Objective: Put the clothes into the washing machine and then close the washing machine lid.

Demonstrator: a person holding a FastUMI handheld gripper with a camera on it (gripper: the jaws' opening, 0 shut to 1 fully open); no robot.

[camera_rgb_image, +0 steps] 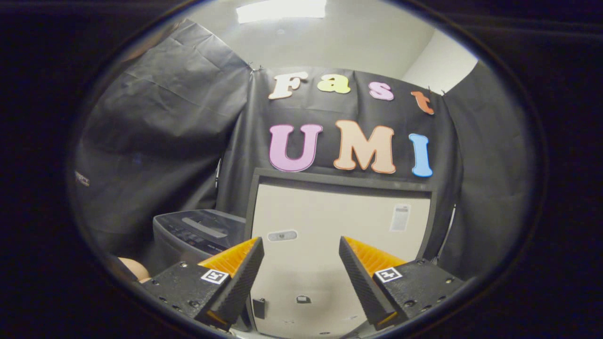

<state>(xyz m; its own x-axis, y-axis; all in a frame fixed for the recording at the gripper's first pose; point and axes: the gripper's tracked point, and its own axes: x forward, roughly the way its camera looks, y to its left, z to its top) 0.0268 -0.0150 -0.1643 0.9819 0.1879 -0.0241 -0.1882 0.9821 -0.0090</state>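
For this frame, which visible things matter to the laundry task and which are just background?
Part of the job:
- raised washing machine lid, standing upright just beyond the fingers
- gripper, fingers apart, holding nothing

Just there:
- grey appliance beside the lid
- black cloth wall
- pale rounded shape by one finger, too cut off to identify

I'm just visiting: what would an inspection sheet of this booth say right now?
Surface: nothing seen.
Job's things: raised off-white washing machine lid with dark frame stands upright beyond the fingers; grey control panel beside it; clothes: nothing seen.
Clutter: nothing seen.
Grippers: hand-held gripper open, fingers apart, holding nothing.
Cables: nothing seen.
Surroundings: black cloth booth wall, pale ceiling with a light strip.
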